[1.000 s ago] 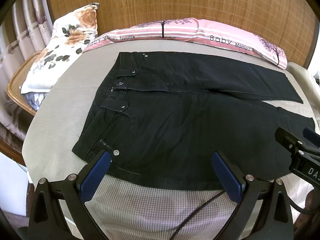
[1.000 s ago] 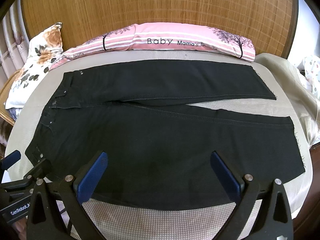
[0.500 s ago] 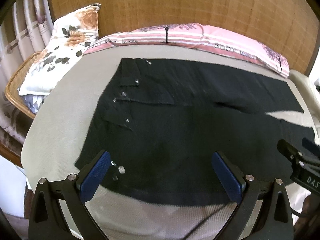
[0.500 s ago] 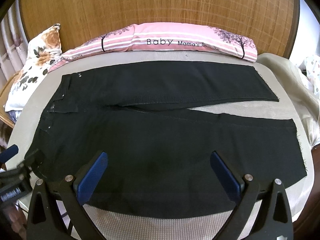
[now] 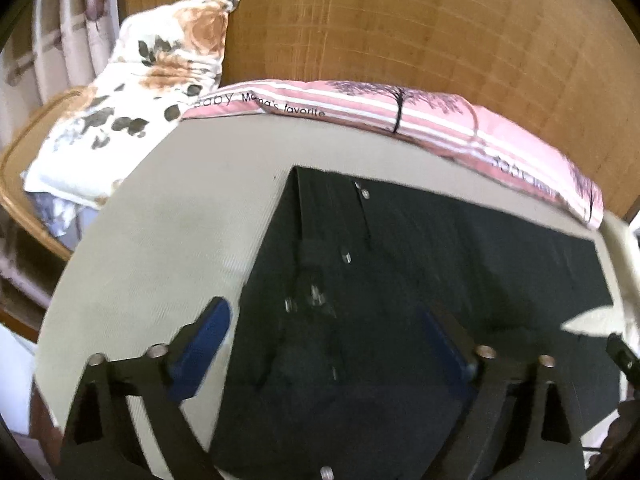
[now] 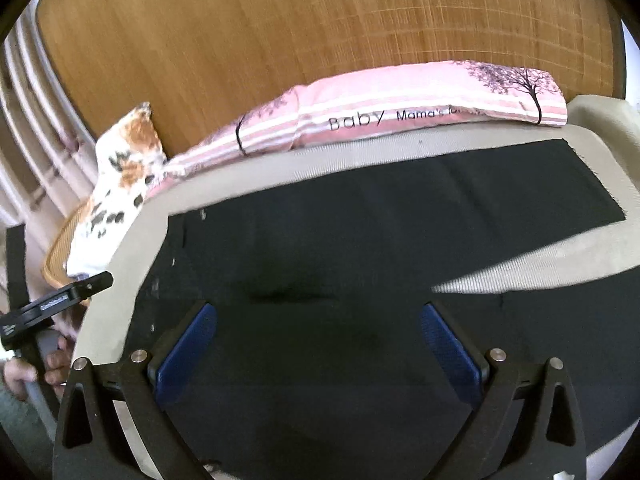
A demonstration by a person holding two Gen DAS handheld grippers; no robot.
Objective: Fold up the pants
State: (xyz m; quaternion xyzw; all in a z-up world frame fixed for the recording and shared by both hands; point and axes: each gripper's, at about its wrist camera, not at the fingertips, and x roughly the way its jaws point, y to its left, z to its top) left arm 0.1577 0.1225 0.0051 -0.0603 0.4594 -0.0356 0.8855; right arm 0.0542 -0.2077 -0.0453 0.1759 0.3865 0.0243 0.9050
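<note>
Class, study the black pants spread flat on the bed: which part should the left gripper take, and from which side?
Probably the near corner of the waistband on the pants, approached from the near bed edge. The left gripper already hangs open there, and the flat-lying cloth offers an edge to pinch.

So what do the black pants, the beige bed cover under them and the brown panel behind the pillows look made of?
Black pants: likely matte denim, given the metal rivets and stitched seams. Beige bed cover: woven fabric with fine ribbing. Brown panel: apparently woven bamboo or reed matting, in thin lines.
</note>
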